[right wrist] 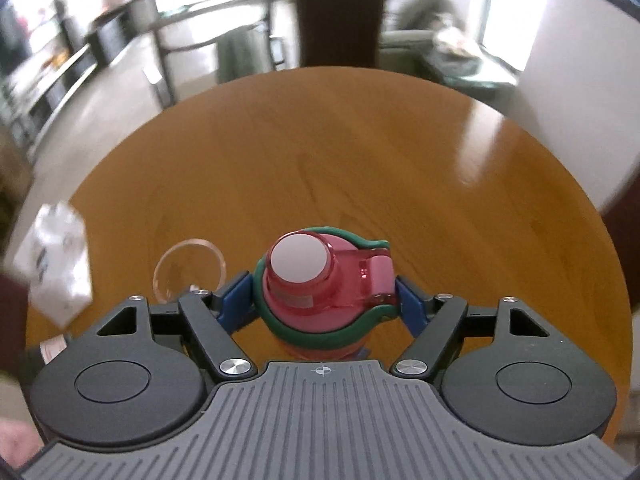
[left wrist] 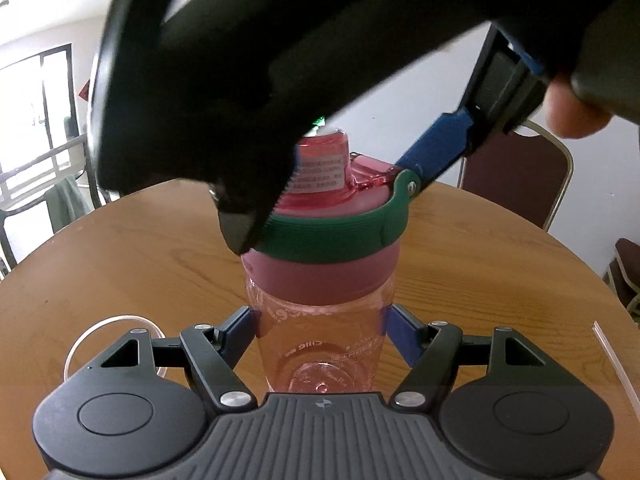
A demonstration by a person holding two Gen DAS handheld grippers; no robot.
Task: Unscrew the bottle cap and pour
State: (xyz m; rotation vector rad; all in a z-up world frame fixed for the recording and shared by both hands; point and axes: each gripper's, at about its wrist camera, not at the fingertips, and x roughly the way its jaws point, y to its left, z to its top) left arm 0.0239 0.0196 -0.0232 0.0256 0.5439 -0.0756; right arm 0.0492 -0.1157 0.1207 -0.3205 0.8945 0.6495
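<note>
left gripper (left wrist: pixel 320 320) clamping pink bottle body (left wrist: pixel 320 344), steadying it | right gripper (right wrist: pixel 325 294) gripping green-banded cap (right wrist: pixel 320 280) from above for twisting

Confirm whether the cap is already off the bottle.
No. The pink cap sits on the bottle, with the right claw closed around it.

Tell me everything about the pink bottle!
The pink bottle stands upright on the round wooden table. Its body is clear pink plastic; its lid is solid pink with a flip spout cover and a green ring. The left gripper squeezes the body, and the right gripper clamps the lid from above.
</note>
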